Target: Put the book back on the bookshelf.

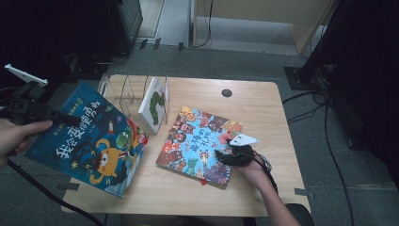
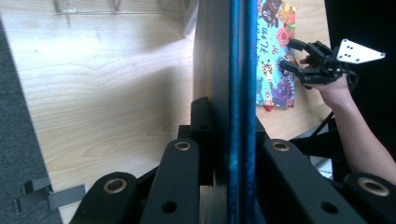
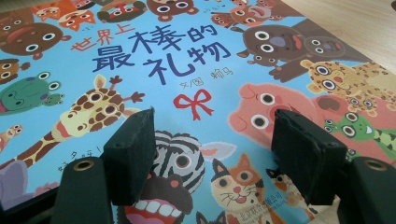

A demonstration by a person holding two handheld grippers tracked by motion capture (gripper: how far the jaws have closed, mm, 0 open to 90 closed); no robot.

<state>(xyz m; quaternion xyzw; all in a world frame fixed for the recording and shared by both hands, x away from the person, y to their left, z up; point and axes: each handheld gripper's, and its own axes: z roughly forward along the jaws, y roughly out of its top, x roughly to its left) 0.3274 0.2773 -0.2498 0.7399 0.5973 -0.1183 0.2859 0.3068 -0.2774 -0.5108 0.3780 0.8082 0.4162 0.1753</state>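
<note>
While the left gripper (image 1: 28,110) holds the dark blue monster book (image 1: 89,136) off the tabletop (image 1: 254,101), jaws clenched on its edge, that book hangs tilted over the near left corner, not yet in the wire rack (image 1: 127,92). Nearer the middle, the right gripper (image 1: 234,153) rests over the animal-faces book (image 1: 200,143), which lies flat; its jaws stand released, nothing between them. Farther back, a white caterpillar book (image 1: 154,103) stands upright in the rack. By my judgement one book is shelved, one is on its way, and one remains.
</note>
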